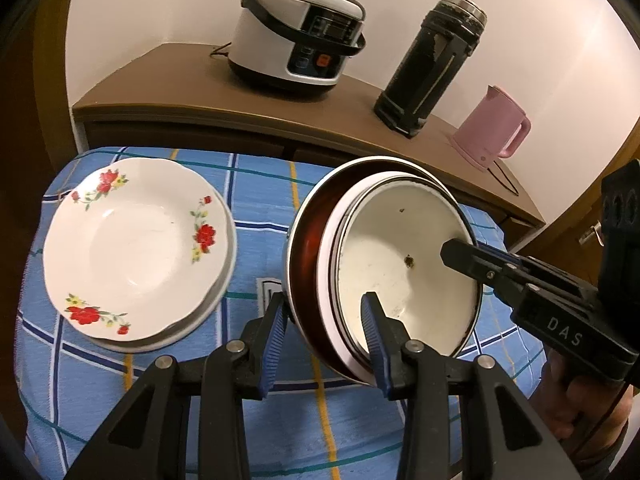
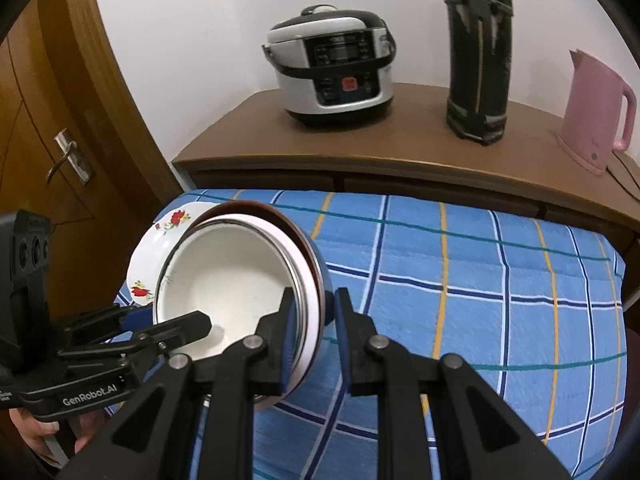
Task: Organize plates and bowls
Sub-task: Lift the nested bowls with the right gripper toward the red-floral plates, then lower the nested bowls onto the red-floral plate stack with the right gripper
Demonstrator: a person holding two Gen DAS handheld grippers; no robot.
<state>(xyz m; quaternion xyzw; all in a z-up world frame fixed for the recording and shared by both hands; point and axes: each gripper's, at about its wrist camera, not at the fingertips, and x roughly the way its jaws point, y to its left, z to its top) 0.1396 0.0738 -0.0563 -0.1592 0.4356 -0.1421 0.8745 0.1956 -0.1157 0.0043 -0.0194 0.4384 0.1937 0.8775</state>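
Note:
A nested stack of bowls (image 1: 400, 264), white enamel inside a dark red outer bowl, is held tilted above the blue checked tablecloth (image 1: 256, 208). My left gripper (image 1: 324, 316) is shut on the stack's near rim. My right gripper (image 2: 312, 312) is shut on the opposite rim of the same bowl stack (image 2: 236, 280); it also shows in the left wrist view (image 1: 460, 254). A stack of white floral plates (image 1: 132, 248) lies on the cloth to the left, partly hidden behind the bowls in the right wrist view (image 2: 160, 236).
Behind the table a brown sideboard (image 1: 168, 92) carries a rice cooker (image 1: 300, 32), a tall black thermos (image 1: 432, 64) and a pink kettle (image 1: 492, 128). A wooden door with a handle (image 2: 64, 156) stands at the left. The blue cloth extends to the right (image 2: 500, 300).

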